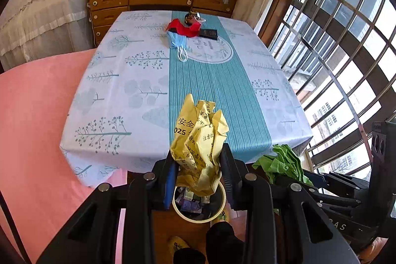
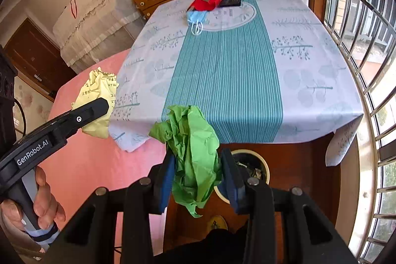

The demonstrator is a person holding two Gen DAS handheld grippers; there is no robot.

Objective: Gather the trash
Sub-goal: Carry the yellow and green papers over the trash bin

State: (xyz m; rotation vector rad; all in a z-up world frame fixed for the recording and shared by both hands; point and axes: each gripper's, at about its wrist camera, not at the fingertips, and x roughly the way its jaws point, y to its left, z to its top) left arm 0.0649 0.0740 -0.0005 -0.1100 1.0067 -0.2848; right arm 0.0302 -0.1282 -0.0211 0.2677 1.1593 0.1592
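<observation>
Step in hand, as I read it: carry-to-bin, both hands loaded, drop not yet made.

Left gripper: jaws part-closed, pinching a crumpled yellow printed paper. In the left wrist view the wad sits at centre, with the trash bin showing just below it at 6 o'clock, already holding some litter. The paper looks roughly over the bin mouth.

Right gripper: jaws part-closed, clamped on a crumpled green paper. In the right wrist view the bin lies at about 4 o'clock of the wad, partly behind the right finger, so this one seems off to the side of the opening, not above it.

The person's hand on the left gripper's handle shows at 8 o'clock in the right view.

Still on the table, far end at 12 o'clock: blue face mask, red crumpled paper, a dark flat box, plus a small dark item behind that I cannot identify.

Next move probably calls for: open the left jaws over the bin; shift the right wad toward 4 o'clock until it is over the rim, then release. Light paper may cling to the pads or drift past the rim.
</observation>
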